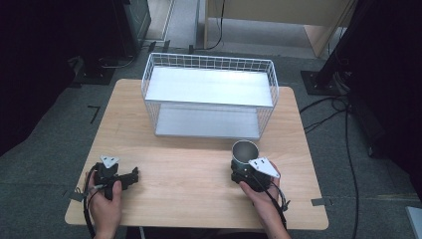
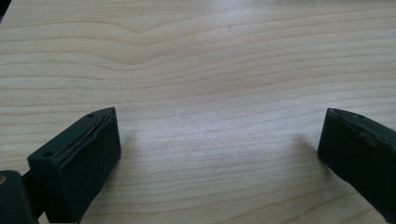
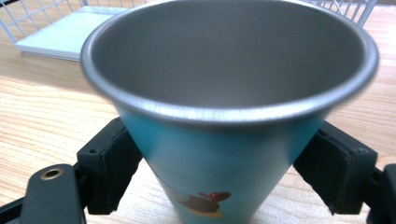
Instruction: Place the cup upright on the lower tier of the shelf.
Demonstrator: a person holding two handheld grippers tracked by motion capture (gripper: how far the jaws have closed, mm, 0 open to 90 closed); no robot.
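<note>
Wooden table, empty wire basket; right hand-held gripper clamping empty cup, left hand-held gripper wide.

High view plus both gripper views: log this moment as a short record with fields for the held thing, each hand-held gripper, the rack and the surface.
held thing: blue metal cup with a flared silver rim, upright, empty inside
right hand-held gripper: jaws pressed on both sides of the cup
left hand-held gripper: jaws wide apart, nothing between them, over bare wood
rack: white wire two-shelf rack, both shelves empty, behind the cup
surface: light wooden table
</note>
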